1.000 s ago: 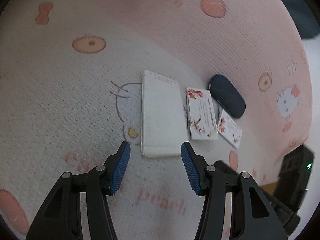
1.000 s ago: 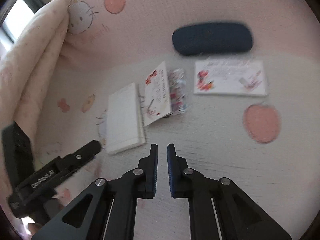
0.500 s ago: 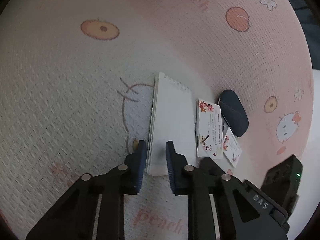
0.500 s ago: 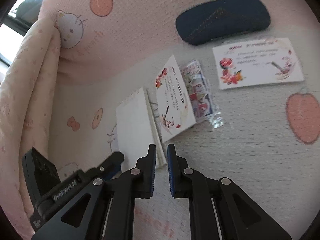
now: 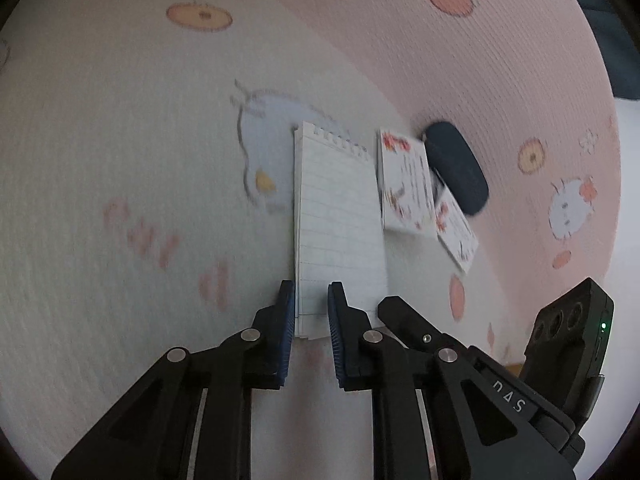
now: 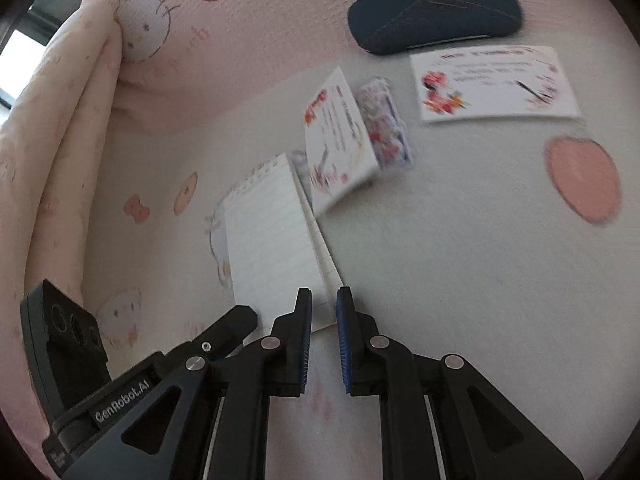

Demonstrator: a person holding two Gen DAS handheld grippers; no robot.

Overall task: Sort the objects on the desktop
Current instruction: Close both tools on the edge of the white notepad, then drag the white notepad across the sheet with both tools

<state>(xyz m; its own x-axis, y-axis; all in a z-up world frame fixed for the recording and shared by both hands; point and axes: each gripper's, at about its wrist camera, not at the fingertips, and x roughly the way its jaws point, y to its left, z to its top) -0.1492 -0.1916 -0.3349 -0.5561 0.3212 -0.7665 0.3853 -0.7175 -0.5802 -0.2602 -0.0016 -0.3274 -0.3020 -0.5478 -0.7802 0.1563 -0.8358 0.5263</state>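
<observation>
The white lined spiral-bound notepad is raised off the cloth at its near end, its spiral edge pointing away. The left gripper is clamped on the pad's near left corner, blue ribbed pads pressed against the stack of pages. The right gripper has its jaws nearly together around the pad's near right corner; whether they actually pinch the paper cannot be told.

Just right of the notepad lies a white floral-printed card, tilted up at one side, over a small clear packet of patterned stickers. A second white floral card lies flat further right, apart from the first. Beyond both cards sits a dark navy oval glasses case, near the second card's far edge.

Everything rests on a pink and white textured cloth with cartoon cat and peach prints, which bunches into a fold at the left in the right wrist view.
</observation>
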